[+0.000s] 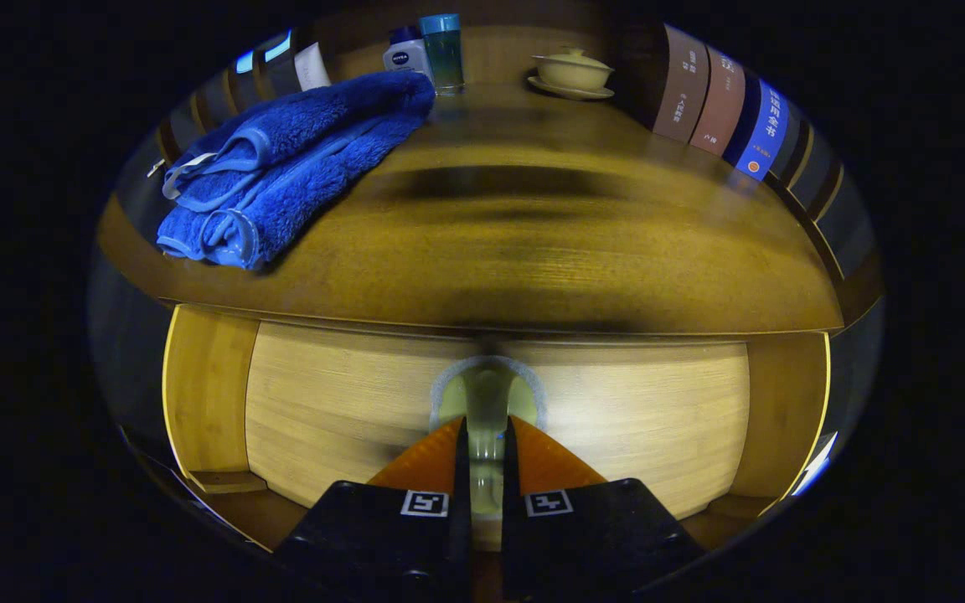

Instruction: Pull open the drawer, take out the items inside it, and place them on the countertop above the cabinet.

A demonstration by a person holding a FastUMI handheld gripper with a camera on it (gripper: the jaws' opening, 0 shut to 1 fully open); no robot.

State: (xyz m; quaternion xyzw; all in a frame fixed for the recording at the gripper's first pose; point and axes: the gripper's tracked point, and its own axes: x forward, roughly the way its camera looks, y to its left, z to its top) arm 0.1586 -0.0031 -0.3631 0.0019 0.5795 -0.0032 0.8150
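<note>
A folded blue towel [298,163] lies on the left part of the countertop [533,251], thick and fluffy, with a paler stitched edge showing at its near folds. Behind its far end stand a white bottle [405,55] with a dark cap and, touching it on the right, a tall clear bottle [444,52] with a teal cap. The countertop is smooth wood with a fine straight grain and a rounded front edge, darker than the cabinet below it.

Under that edge sits the drawer [348,402], its front a pale flat wooden panel with a faint horizontal grain, framed by plain wooden side posts. In the middle of the panel is a rounded, arch-shaped knob [487,394] of glossy light material. The gripper [487,435] points straight at it: the fingers stand close together with a narrow gap, and the knob's stem sits in that gap, the tips pressing on either side of it.

Farther right on the countertop, at the back, a cream lidded bowl [572,71] rests on a matching saucer. Right of it stands a row of upright books [721,105] with brown and blue spines.
</note>
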